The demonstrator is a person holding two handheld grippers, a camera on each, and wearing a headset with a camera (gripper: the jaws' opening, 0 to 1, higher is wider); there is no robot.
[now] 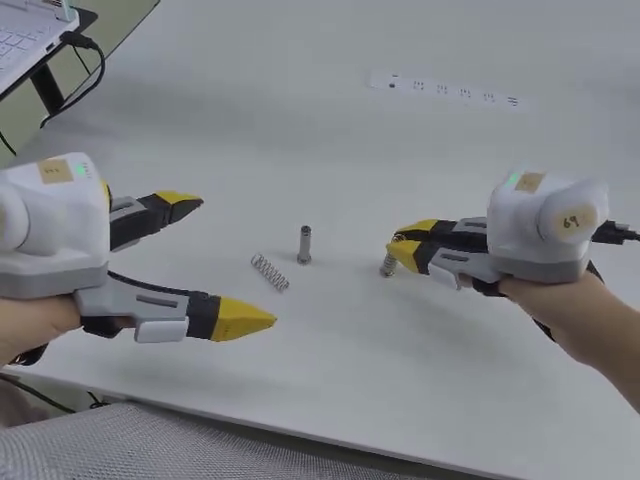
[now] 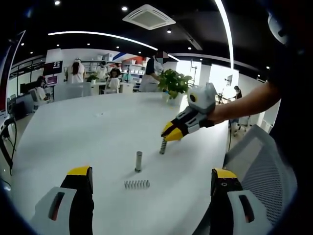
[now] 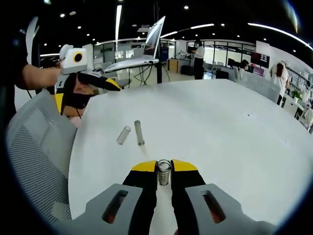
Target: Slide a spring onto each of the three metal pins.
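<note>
While the right gripper pinches an upright spring between its yellow tips, down at the white table, the left gripper hangs with its jaws spread wide, holding nothing; a bare metal pin stands upright between the two grippers; a loose spring lies flat just beside that pin, towards the left gripper; whether a pin sits inside the pinched spring cannot be told.

Centre: pin upright, loose spring flat just beside; bare table all round.
L side: left gripper, jaws wide, near loose spring, not touching.
R side: right gripper clamped on upright spring, blocks that approach.
Far edge: power strip, laptop, well apart.
</note>
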